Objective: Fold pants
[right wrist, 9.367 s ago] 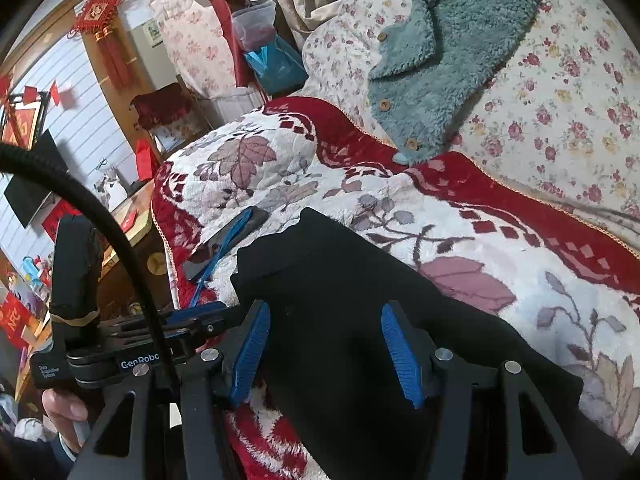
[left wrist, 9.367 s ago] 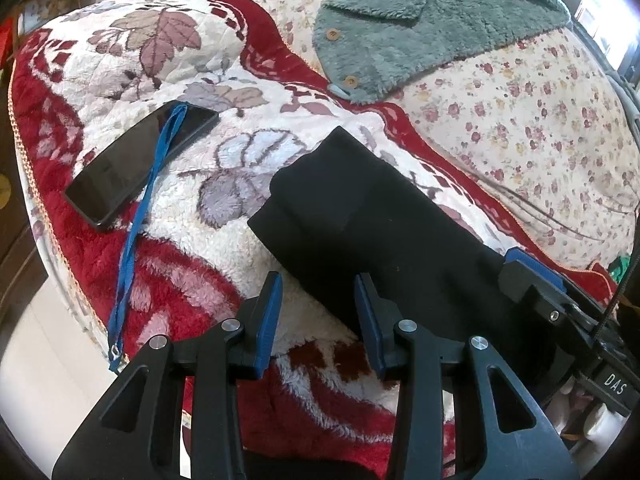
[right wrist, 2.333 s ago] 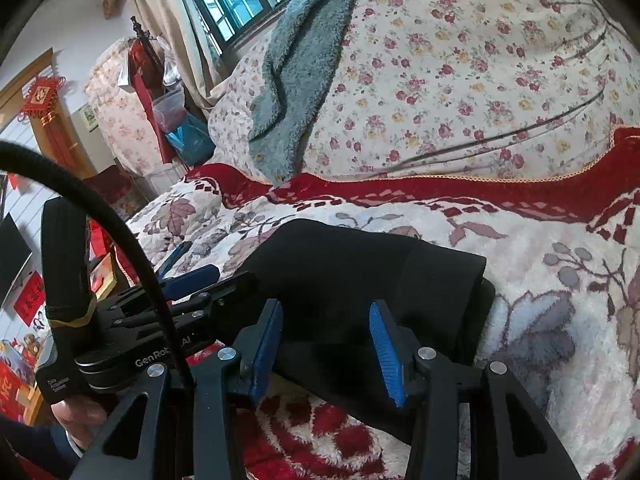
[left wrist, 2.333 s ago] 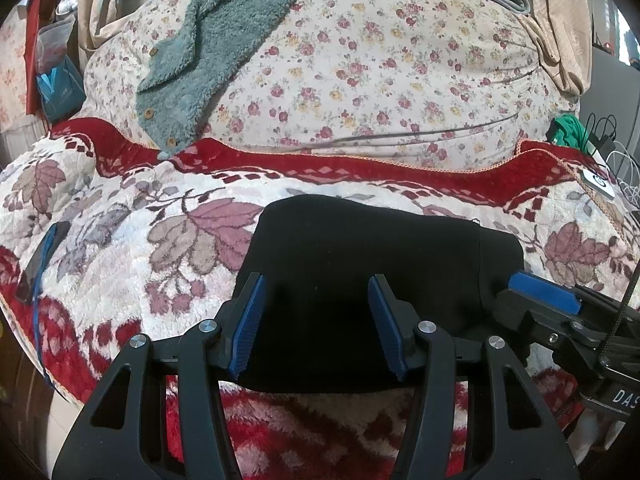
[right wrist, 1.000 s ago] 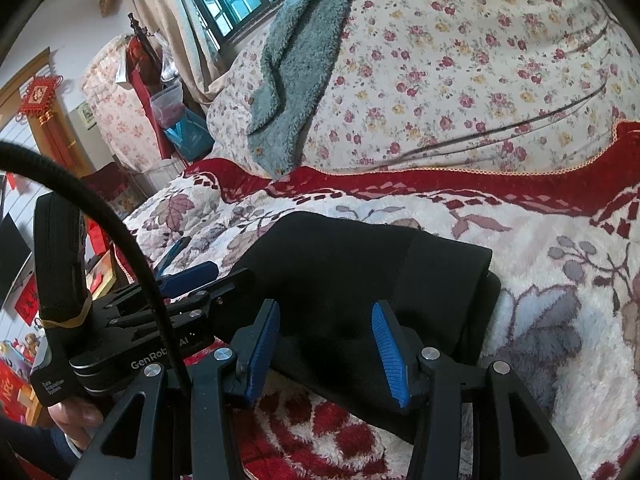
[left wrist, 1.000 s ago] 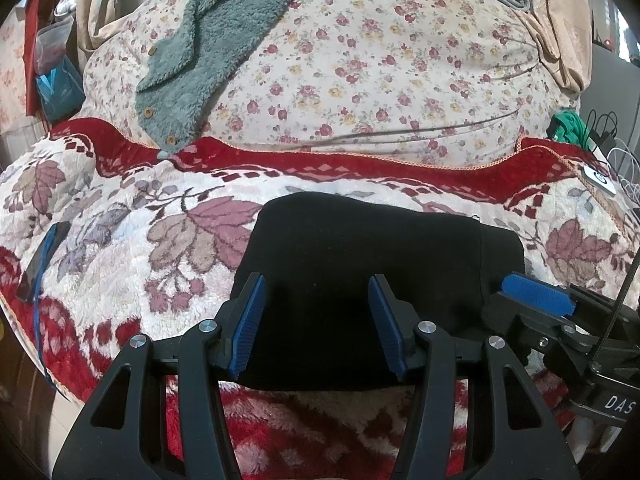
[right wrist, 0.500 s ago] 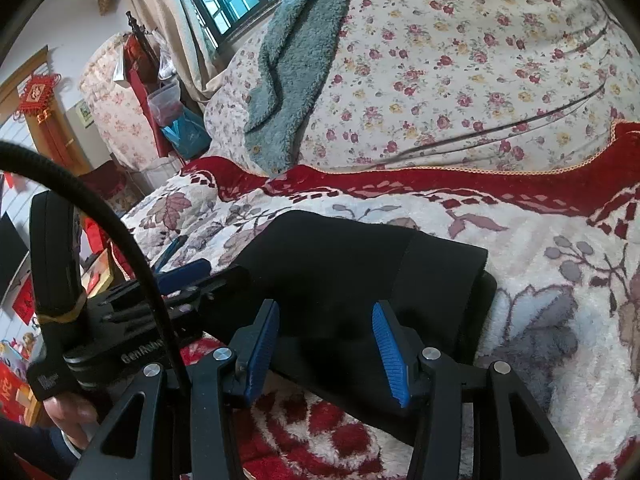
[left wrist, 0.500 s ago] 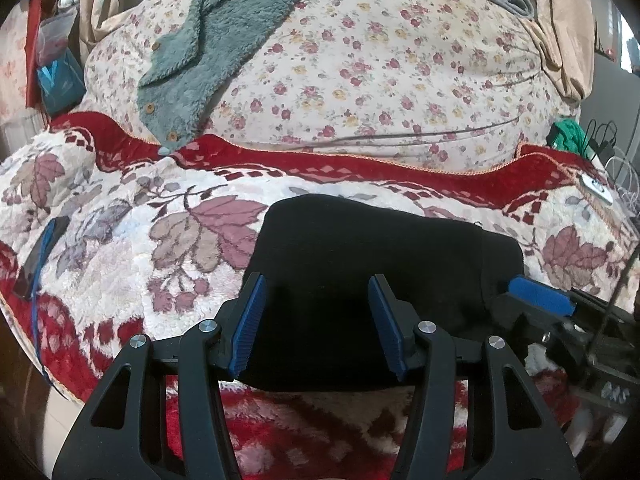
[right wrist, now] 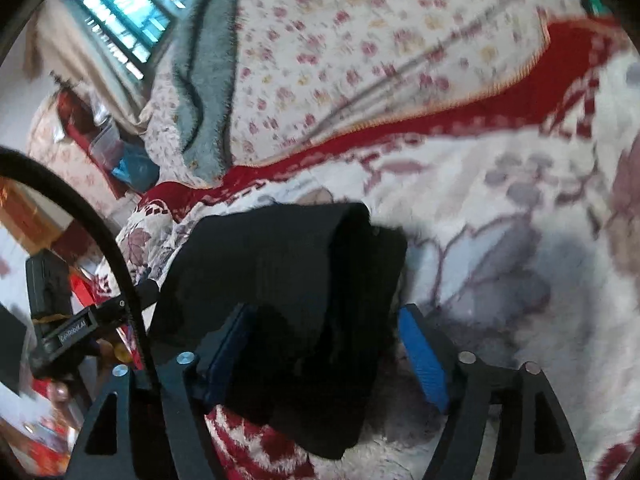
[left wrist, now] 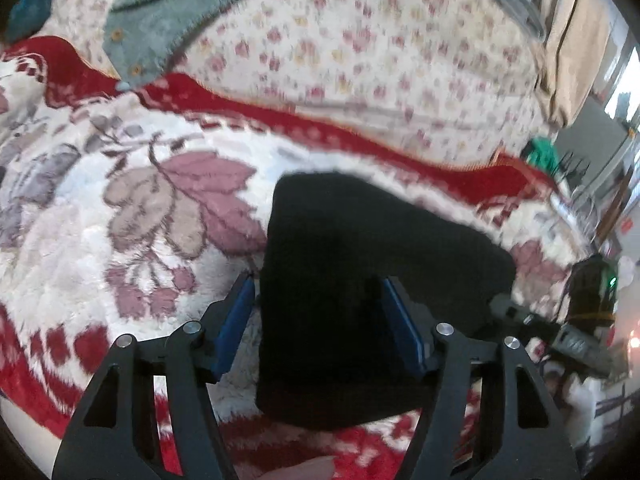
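The black pants (left wrist: 360, 264) lie folded into a thick block on the red and white leaf-pattern blanket (left wrist: 120, 216). My left gripper (left wrist: 318, 316) is open, its blue pads astride the block's near left part. My right gripper (right wrist: 326, 344) is open too, with the folded pants (right wrist: 288, 280) between its blue pads at the block's right end, where the stacked layers show. The left gripper body appears at the left of the right wrist view (right wrist: 72, 328). Both views are blurred.
A floral quilt (left wrist: 360, 48) bulges behind the blanket, with a grey-green fleece garment (left wrist: 160, 12) on it. Beige cloth (left wrist: 576, 40) and cluttered items lie at the right. A window (right wrist: 128, 12) and stored goods are at the far left.
Both grippers have moved fast in the last half second: the views are blurred and tilted, and the pants block looks closer and larger, now reaching in between both pairs of pads.
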`<state>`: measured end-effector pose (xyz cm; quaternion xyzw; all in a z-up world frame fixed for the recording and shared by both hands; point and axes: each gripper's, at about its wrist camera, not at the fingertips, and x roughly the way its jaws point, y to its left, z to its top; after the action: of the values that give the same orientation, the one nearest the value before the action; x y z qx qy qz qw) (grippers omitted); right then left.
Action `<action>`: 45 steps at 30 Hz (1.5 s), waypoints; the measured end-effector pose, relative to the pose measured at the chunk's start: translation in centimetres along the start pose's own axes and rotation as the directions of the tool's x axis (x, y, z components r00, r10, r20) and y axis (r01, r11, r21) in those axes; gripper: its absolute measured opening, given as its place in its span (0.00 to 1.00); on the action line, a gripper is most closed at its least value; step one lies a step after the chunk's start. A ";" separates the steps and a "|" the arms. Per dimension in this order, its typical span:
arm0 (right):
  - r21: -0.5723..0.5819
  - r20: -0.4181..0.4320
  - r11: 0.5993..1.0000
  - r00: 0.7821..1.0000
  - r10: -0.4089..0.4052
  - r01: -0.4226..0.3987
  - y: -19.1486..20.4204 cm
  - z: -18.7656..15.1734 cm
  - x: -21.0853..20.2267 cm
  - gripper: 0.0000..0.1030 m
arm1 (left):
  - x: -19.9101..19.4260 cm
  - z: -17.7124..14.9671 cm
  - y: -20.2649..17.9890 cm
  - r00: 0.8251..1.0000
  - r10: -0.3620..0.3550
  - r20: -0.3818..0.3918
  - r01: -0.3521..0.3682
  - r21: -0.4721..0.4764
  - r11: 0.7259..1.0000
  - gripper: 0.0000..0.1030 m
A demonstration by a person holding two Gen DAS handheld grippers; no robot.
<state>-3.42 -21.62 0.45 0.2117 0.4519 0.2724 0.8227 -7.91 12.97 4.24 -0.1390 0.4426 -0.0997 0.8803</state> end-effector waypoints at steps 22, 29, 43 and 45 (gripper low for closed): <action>-0.093 0.067 0.987 0.988 0.139 -0.132 3.4 1.7 -0.5 0.43 | -1.3 1.9 1.2 0.994 -0.100 0.043 0.099 0.015 0.995 0.26; -0.178 0.038 0.963 0.976 0.215 -0.205 10.0 3.3 3.4 0.43 | -6.4 4.5 6.8 0.992 0.005 0.129 -0.002 -0.025 1.000 0.26; -0.213 -0.170 0.964 0.977 0.125 -0.160 18.1 3.3 19.1 0.51 | -5.7 3.7 19.9 0.976 0.217 0.027 -0.204 -0.254 0.946 0.48; -0.230 -0.146 0.962 0.982 0.116 -0.148 18.0 3.2 18.8 0.57 | -6.3 3.2 19.7 0.966 0.251 0.059 -0.230 -0.243 0.942 0.56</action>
<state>3.05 3.78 0.92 0.1222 0.4539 0.3926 0.7906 -8.00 33.86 4.20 -0.1909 0.4251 0.0677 0.8822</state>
